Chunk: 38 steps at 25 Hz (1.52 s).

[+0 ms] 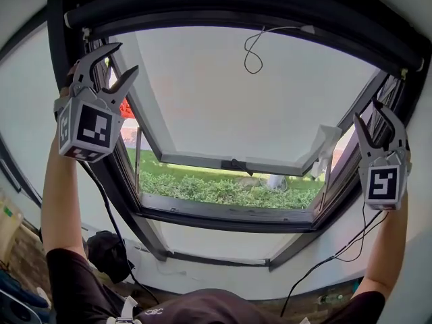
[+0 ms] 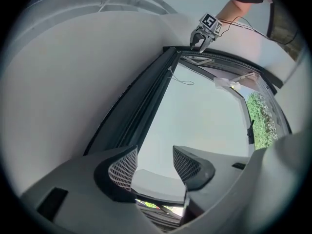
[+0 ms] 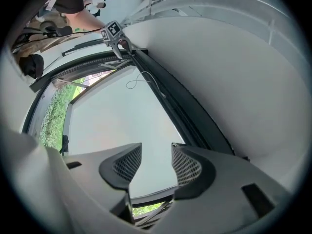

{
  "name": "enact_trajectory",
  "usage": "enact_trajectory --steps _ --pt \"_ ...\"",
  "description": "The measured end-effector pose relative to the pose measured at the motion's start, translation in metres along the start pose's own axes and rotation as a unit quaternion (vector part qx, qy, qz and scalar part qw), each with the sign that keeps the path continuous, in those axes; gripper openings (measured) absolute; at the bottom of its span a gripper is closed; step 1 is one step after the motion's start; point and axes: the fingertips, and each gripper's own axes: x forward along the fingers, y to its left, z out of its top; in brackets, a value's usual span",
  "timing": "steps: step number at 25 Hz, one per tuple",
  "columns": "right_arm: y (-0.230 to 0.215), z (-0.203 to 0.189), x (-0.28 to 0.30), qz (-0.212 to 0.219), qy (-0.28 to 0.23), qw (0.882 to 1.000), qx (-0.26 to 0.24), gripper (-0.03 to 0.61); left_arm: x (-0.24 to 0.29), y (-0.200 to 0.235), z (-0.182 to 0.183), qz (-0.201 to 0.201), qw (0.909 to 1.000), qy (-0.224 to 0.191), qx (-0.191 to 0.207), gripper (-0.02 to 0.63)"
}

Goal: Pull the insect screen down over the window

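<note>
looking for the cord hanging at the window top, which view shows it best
Head view: the cord hangs as a clear dark loop against the pale pane. Both gripper views show it only as a small, thin loop.

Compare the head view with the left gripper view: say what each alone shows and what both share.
Head view only: the marker cube on the left claw, and the person's left arm. Left gripper view only: that claw's mesh pads, apart with nothing between. Both: the right claw, the dangling cord, the greenery outside.
</note>
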Motion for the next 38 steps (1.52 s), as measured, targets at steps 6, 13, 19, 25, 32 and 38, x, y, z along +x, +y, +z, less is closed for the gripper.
enact_trajectory --steps 6,13,19,25,32,38 --pt "-0.046 0.004 0.014 -0.007 0.020 1.000 -0.020 0.189 0.022 0.028 0.030 -0.008 0.9996 -0.014 0.025 0.221" --pt "-0.089 -0.003 0.039 -0.018 0.054 0.998 -0.033 0.174 0.051 0.031 0.040 -0.046 0.9978 0.005 0.049 0.196" --pt "-0.099 -0.018 0.055 -0.018 0.087 0.994 -0.064 0.142 0.062 0.029 0.031 -0.066 0.9948 0.037 0.068 0.179" --pt "-0.105 -0.033 0.066 -0.025 0.113 0.990 -0.085 0.070 0.064 0.028 0.031 -0.076 0.9935 0.043 0.073 0.153" --pt "-0.099 -0.033 0.077 0.012 0.148 0.977 -0.153 0.047 0.068 0.022 0.029 -0.097 0.9894 0.049 0.095 0.052" --pt "-0.096 -0.032 0.081 0.058 0.175 0.966 -0.182 0.034 0.067 0.030 0.036 -0.109 0.9883 0.055 0.092 0.049"
